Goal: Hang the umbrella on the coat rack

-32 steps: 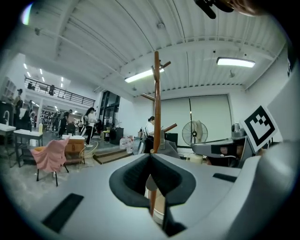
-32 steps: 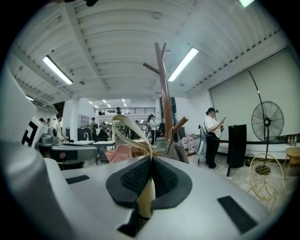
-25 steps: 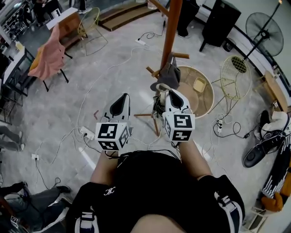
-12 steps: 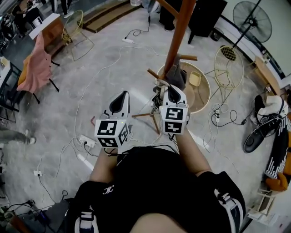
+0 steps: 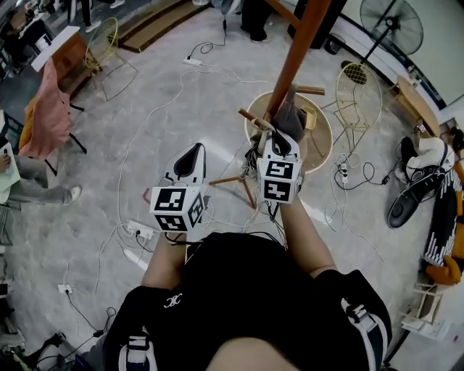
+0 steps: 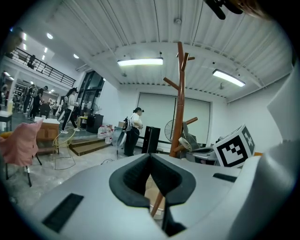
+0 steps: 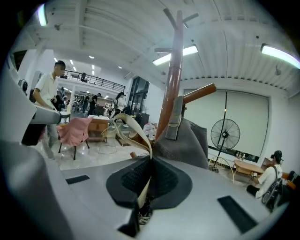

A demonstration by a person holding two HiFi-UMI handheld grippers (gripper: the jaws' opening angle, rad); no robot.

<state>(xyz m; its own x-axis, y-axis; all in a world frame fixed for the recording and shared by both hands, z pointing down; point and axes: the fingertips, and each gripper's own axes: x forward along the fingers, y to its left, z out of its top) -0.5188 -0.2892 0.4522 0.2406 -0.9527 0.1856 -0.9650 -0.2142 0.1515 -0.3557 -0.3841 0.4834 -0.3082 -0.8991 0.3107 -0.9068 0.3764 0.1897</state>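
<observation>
1. Close against the pole of the coat rack point(image 5: 293, 61), the cream strap point(image 7: 136, 132) is pinched flat between the closed jaws of the right gripper point(image 7: 151, 159). Its loop stands up and open ahead of the tips. The umbrella point(image 7: 142, 216) seems to hang under the tongs, but only a patterned scrap shows there, so I cannot be sure of how it lies.
2. The left gripper point(image 6: 150, 157) is off to the side. Its jaws are brought together on nothing, apart from the rack.
3. The step in hand looks like threading the loop over a peg. The short low peg point(image 5: 250, 116) sits just beside the right tips and looks bare, so it is the likeliest target. Keep the loop spread, carry it past the peg's end, and lower it until the strap bears on the wood. Only then let the jaws part.
4. In the way is a grey bag point(image 7: 185, 138), hung by its own strap from the longer peg point(image 7: 199, 93) and bulging close behind the loop. The cream strap could snag on it or settle on the bag instead of on a peg.
5. Farther out are the rack's splayed legs point(image 5: 230, 180), a round table point(image 5: 332, 139) behind them, a wire chair point(image 5: 355, 76) and a standing fan point(image 5: 391, 20). Cables point(image 5: 341, 206) trail across the floor, a tripping risk underfoot.
</observation>
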